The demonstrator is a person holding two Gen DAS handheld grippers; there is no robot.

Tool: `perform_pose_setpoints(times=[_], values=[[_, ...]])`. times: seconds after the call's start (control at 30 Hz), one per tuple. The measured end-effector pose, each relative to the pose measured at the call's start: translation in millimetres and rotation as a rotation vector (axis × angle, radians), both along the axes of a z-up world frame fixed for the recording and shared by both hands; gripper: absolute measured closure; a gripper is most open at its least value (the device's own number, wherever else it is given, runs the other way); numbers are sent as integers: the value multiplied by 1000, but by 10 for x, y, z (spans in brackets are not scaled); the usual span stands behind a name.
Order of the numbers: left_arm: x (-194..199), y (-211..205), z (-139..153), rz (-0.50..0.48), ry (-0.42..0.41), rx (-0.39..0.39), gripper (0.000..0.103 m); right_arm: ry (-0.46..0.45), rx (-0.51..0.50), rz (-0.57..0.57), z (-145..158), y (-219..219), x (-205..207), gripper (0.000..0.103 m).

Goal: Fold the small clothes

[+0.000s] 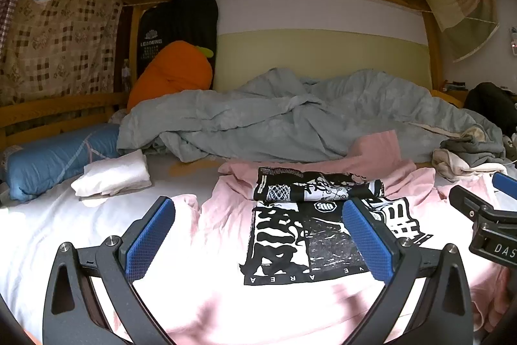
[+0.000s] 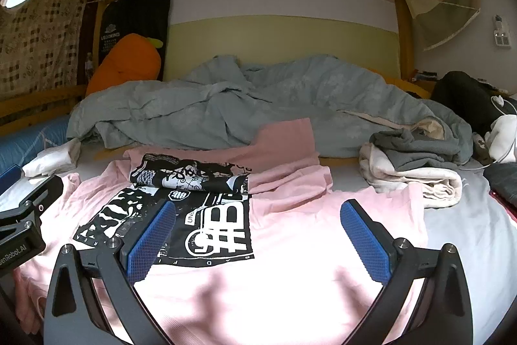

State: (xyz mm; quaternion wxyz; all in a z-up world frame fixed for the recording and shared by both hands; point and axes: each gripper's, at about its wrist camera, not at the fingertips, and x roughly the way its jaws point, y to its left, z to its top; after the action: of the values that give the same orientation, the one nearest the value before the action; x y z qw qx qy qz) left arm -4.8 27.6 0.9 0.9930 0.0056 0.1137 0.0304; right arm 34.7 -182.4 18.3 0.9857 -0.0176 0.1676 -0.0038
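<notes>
A pink T-shirt (image 1: 226, 225) with a black-and-white print lies spread on the white bed sheet; its top edge is folded over, showing more print. It also shows in the right wrist view (image 2: 307, 228). My left gripper (image 1: 258, 212) is open and empty, hovering over the shirt's left half above the print. My right gripper (image 2: 258, 215) is open and empty over the shirt's middle and right half. The right gripper shows at the right edge of the left wrist view (image 1: 484, 215), and the left gripper at the left edge of the right wrist view (image 2: 22, 209).
A rumpled grey-blue duvet (image 1: 290, 112) lies behind the shirt. A folded white garment (image 1: 113, 177) and a blue pillow (image 1: 55, 157) are at the left. A grey and cream pile of clothes (image 2: 416, 164) sits at the right. An orange carrot cushion (image 1: 174, 70) leans in the back corner.
</notes>
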Motion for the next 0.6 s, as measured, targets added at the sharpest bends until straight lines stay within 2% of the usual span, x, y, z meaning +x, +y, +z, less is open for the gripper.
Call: perform_pose_setpoints(times=[0.33, 0.4, 0.5, 0.6], values=[[17, 3, 9, 8, -5, 0, 0, -4, -8, -12, 26, -6, 6, 1], [23, 11, 0, 19, 4, -3, 0, -4, -1, -22, 25, -22, -6, 1], [34, 31, -39, -23, 48, -21, 0, -2, 13, -28, 23, -54, -21, 1], [-26, 41, -38, -6, 36, -27, 0, -1, 10, -30, 19, -58, -18, 1]])
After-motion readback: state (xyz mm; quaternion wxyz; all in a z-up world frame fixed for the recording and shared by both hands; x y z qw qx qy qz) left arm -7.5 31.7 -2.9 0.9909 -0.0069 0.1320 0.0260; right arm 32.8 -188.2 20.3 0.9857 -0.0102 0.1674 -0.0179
